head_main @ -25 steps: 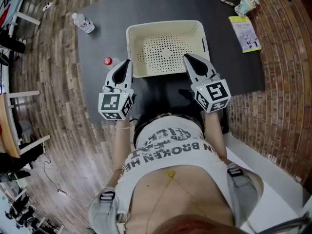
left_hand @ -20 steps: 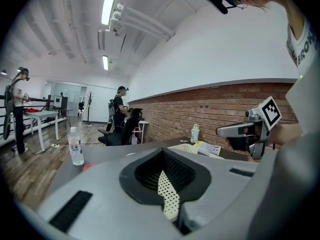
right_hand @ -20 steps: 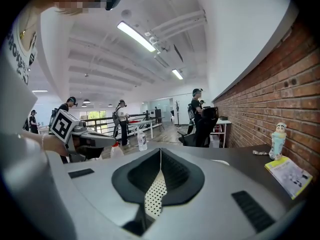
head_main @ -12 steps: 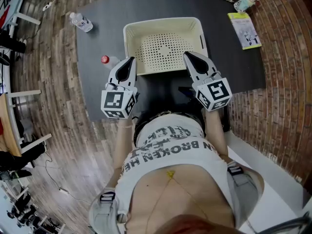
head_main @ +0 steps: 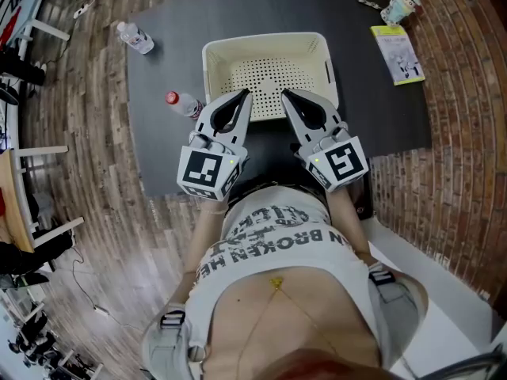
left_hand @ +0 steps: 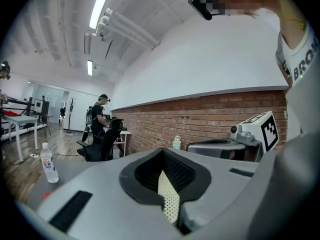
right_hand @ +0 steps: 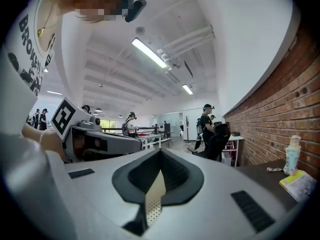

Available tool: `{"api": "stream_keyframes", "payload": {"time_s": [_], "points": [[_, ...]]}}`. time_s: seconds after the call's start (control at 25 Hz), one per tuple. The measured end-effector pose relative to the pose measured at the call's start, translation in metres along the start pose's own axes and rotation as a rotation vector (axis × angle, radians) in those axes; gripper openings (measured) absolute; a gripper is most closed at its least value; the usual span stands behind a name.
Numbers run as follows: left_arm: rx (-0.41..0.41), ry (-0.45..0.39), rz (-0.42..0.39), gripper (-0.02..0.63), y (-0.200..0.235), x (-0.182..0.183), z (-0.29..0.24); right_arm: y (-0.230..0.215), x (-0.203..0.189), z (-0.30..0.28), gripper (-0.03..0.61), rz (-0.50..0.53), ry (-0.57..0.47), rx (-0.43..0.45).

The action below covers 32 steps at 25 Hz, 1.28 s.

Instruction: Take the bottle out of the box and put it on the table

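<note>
Nearest the person, the left gripper (head_main: 243, 96) and right gripper (head_main: 287, 96) are held side by side, well above the dark table (head_main: 380, 109). Both have their jaws pressed together and hold nothing. In each gripper view, only a sliver of dotted cream plastic shows through the slot behind the tips. From the head view, both tips lie over the near part of the box (head_main: 215, 52).

The box is a cream basket, and its perforated floor is bare from wall to wall.

The bottle (head_main: 184, 104) is out of the box. It lies on its side on the table just left of the box, with the left gripper covering its base end. Its long axis runs roughly left to right across the table, and its red cap points left, away from the box.

Farther off, a second bottle (head_main: 135, 37) stands at the table's far left corner. A booklet (head_main: 398, 54) and a cup (head_main: 401, 7) sit at the far right.
</note>
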State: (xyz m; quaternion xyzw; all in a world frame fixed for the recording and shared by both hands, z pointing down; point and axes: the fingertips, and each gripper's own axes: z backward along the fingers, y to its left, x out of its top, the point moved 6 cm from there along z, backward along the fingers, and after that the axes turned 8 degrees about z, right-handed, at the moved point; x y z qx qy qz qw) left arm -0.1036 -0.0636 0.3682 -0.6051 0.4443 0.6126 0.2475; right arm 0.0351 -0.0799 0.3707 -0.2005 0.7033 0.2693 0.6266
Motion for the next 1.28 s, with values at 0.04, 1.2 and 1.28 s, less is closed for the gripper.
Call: {"api": "stream_keyframes", "payload": {"time_s": [0.04, 1.2, 1.28], "points": [[-0.005, -0.007, -0.002, 0.008, -0.003, 0.004, 0.001, 0.003, 0.004, -0.001, 0.008, 0.001, -0.007, 0.008], [-0.026, -0.003, -0.031, 0.008, -0.018, 0.010, 0.003, 0.006, 0.013, -0.003, 0.008, -0.009, 0.003, 0.022], [-0.027, -0.001, -0.032, 0.008, -0.018, 0.009, 0.003, 0.005, 0.013, -0.003, 0.008, -0.010, 0.006, 0.020]]}}
